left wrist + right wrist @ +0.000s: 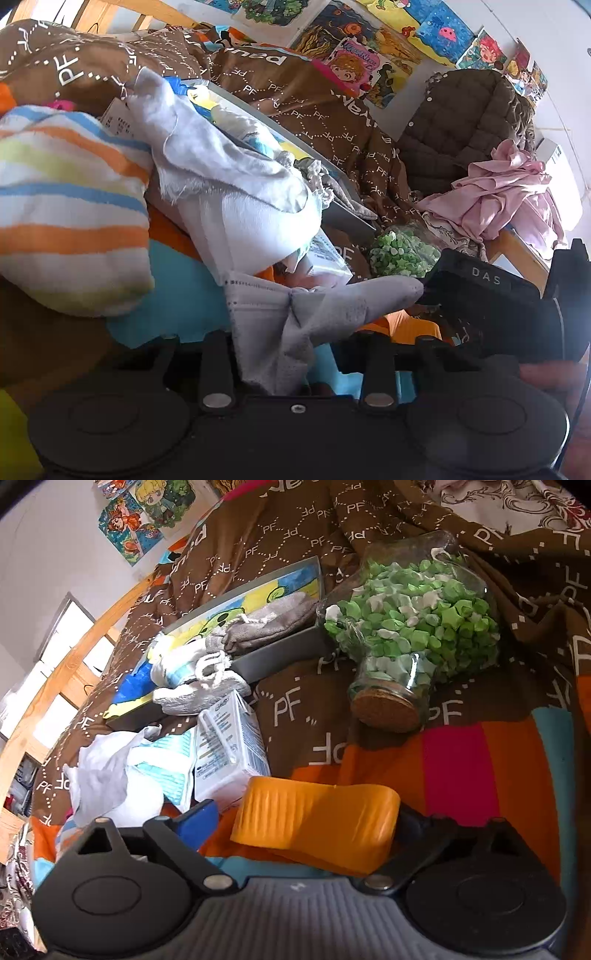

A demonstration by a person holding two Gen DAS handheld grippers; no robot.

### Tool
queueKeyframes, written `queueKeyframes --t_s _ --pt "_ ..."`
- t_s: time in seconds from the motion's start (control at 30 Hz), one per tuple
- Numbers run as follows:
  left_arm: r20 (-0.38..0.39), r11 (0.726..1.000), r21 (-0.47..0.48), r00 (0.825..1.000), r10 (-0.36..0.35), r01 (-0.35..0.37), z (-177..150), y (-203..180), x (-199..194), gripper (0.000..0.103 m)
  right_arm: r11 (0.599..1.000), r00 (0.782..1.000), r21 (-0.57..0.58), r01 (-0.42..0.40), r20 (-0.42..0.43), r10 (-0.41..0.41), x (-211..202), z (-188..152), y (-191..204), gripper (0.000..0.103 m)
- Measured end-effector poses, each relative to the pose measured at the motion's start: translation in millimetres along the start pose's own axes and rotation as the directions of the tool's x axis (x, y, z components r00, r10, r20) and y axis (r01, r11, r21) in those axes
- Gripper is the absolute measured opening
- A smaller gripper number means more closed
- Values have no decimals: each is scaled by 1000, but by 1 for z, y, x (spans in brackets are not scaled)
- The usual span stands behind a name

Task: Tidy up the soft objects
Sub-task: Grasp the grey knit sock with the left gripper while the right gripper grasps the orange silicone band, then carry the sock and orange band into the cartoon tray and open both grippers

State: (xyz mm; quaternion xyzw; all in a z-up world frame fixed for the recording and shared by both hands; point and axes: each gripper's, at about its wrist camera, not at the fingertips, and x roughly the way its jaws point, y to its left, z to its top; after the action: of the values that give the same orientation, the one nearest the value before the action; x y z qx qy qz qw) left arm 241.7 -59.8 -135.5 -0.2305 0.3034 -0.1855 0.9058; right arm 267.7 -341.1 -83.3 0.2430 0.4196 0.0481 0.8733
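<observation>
Covering most of the bed, the brown blanket [295,709] printed with "PF" serves as the landmark for everything here. On its far side a dark quilted jacket [469,122] leans against the wall, with pink cloth [495,206] heaped just in front of it. A striped towel [70,206] lies at the blanket's near left edge, a white cloth [221,166] draped beside it. A glass jar [410,627] of green paper stars lies tipped on the blanket, its cork facing the camera. Beside the jar sits a grey tray [288,650] holding small socks [258,624], and a carton [229,749] rests just below the tray. The grey sock [317,306] lies near the blanket's lower edge, between the left gripper [295,354] fingers, which have partly closed around it; whether they pinch it cannot be told. The right gripper [291,819] stands wide apart, empty.
</observation>
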Motion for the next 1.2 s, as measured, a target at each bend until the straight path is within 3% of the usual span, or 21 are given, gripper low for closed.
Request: queueKeyframes --t_s 0.1,0.23,0.73,1.0,1.2 --pt "11 1000 -3 1000 9 -9 -4 2 2 31 997 999 -62 45 16 -44 3 -5 9 94" --pt "36 1000 16 999 23 -23 -10 1 3 30 988 997 -137 78 35 -74 6 -10 19 84" --pt "30 1000 -2 999 13 -13 -14 9 9 29 997 1000 -75 11 22 -9 0 -7 12 43" --pt "31 1000 -4 999 21 -21 -14 9 9 28 1000 999 -15 -12 39 12 -8 -6 5 37" --pt "24 998 -19 998 60 -59 -11 5 4 21 999 997 -35 -2 71 4 -22 -7 4 35"
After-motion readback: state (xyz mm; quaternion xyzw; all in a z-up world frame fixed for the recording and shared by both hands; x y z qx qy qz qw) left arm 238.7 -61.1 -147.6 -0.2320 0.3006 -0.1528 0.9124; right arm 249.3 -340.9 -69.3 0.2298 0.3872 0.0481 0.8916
